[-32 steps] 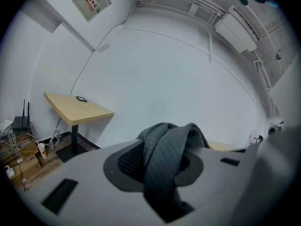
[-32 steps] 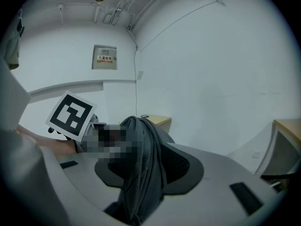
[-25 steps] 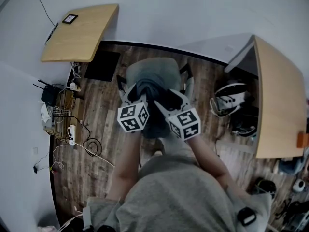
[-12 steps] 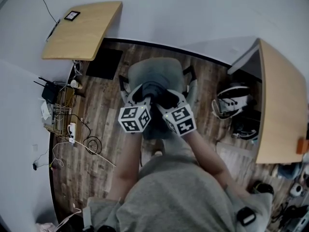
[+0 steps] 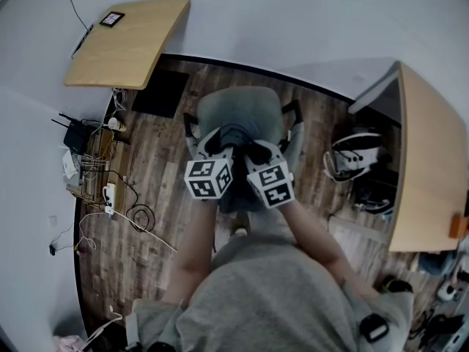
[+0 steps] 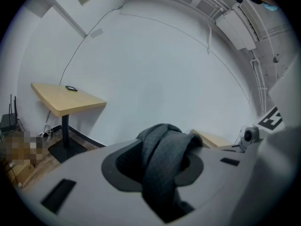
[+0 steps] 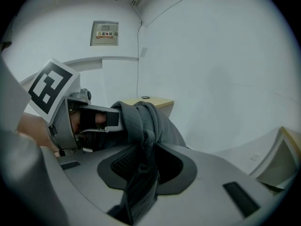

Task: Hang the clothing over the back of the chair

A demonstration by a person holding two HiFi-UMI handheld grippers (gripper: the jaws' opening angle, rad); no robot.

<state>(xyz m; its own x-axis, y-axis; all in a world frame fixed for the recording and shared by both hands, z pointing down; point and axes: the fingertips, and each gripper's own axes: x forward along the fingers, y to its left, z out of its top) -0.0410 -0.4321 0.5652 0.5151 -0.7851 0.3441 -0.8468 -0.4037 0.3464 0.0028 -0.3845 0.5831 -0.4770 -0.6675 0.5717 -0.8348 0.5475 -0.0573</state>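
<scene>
Head view | chair point(image 5: 238, 105) in the middle of the frame, grey clothing point(image 5: 236, 133) held over it | left gripper point(image 5: 212, 144): fingers closed on the clothing | right gripper point(image 5: 258, 149): fingers just closed more, pinching the clothing too | my guess: picked up, not hung on the chair back yet; next, drape it and let go
</scene>
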